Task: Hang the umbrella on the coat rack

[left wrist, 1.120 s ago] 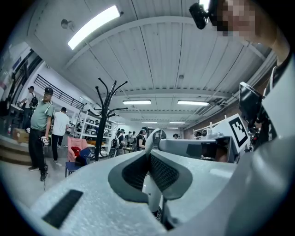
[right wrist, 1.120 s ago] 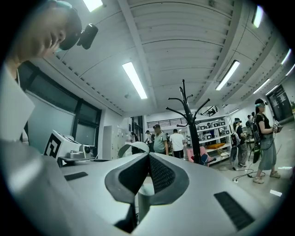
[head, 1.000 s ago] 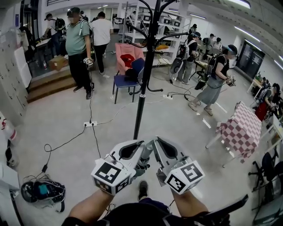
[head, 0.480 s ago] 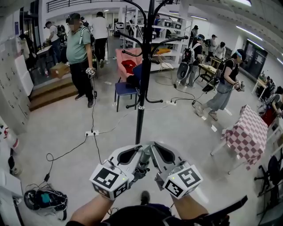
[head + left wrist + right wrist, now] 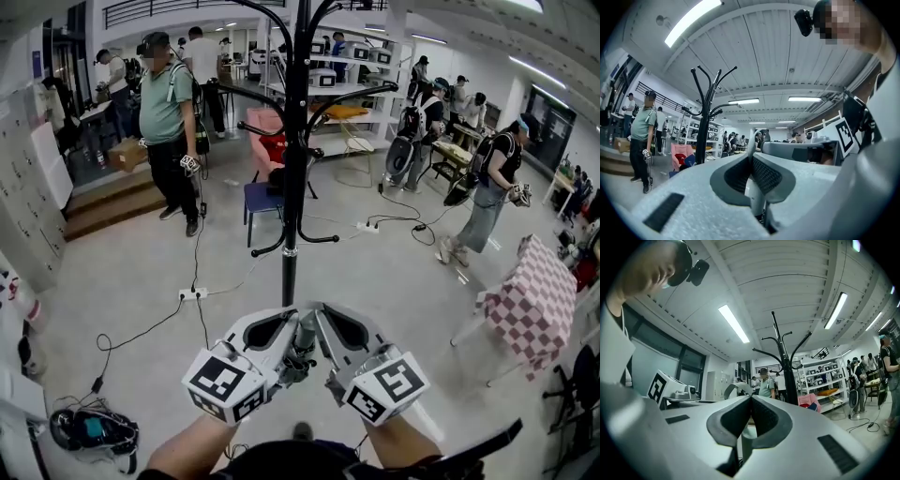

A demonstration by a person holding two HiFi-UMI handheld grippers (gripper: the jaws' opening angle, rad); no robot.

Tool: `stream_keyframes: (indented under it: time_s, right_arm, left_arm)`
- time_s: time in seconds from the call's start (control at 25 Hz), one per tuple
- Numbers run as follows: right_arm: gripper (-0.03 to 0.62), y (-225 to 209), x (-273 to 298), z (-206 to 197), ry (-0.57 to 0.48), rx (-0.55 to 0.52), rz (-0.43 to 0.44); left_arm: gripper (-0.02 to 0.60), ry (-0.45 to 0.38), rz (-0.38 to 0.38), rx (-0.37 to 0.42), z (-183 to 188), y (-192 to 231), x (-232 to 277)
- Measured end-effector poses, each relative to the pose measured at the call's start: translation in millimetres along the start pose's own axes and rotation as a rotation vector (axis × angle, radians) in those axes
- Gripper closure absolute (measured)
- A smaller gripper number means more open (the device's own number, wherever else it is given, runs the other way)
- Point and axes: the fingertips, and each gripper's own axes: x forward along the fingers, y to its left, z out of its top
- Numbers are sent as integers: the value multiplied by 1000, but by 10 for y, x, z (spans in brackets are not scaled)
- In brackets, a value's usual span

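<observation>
The umbrella (image 5: pixel 304 336) is held low, close to the body, by its pale handle. It is gripped from the left by the left gripper (image 5: pixel 292 324) and from the right by the right gripper (image 5: pixel 324 321), with the two sets of jaws almost meeting. In the left gripper view, the jaws of the left gripper (image 5: pixel 751 161) are pressed together at the tips, and the handle shaft (image 5: pixel 756 197) is caught just below them. The same is seen of the right gripper (image 5: pixel 751 401) and the shaft (image 5: pixel 746 439).

The coat rack (image 5: pixel 289 187) stands straight ahead, and its pole rises just beyond the jaw tips. Its foot is hidden behind the grippers. Curved lower hooks (image 5: pixel 323 239) reach out on both sides of the pole.

Bare floor is left open on either side of the rack. It is bounded by a power strip (image 5: pixel 192 293) to the left, a blue chair (image 5: pixel 265 195) behind, and a checkered table (image 5: pixel 527 298) well apart to the right.
</observation>
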Motion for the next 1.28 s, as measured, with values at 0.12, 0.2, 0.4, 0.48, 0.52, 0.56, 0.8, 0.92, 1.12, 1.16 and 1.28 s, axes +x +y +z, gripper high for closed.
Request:
stream_keyframes:
  time_s: [0.12,0.2,0.4,0.48,0.52,0.56,0.8,0.92,1.12,1.16,1.28]
  right_arm:
    - [586,-225,78,40,-3,-3,20]
    - [586,-349,130,59,-3,-10,32]
    - [586,-606,242,110,-5,-18,62]
    - [586,-707,264,123,-13,-12,66]
    - [586,-748,274,130,-18,-9,69]
    - [586,-781,287,139,-21,-7,73]
    - [586,-867,369,249,-36,-5,102]
    - [586,-907,423,330,-54,-10,107]
    - [585,-940,537,431,-68,-22,108]
    - [586,-950,566,452,-72,-25,108]
    - [586,-996,649,501,-80,-36,104]
  left_arm:
    - [572,-2,12,7,27,69,228]
    - [572,-3,21,6,42,108,361]
    - [572,-10,40,12,87,200,614]
    - [572,-11,42,21,96,228,701]
    - [572,-11,41,28,103,235,740]
    - [572,-11,42,31,111,241,773]
    - [572,-9,59,27,218,278,890]
    - [572,-14,47,40,318,325,945]
    - [572,-22,43,47,437,406,1008]
    - [572,-25,43,46,460,428,1024]
    - [572,-35,31,54,518,494,1067]
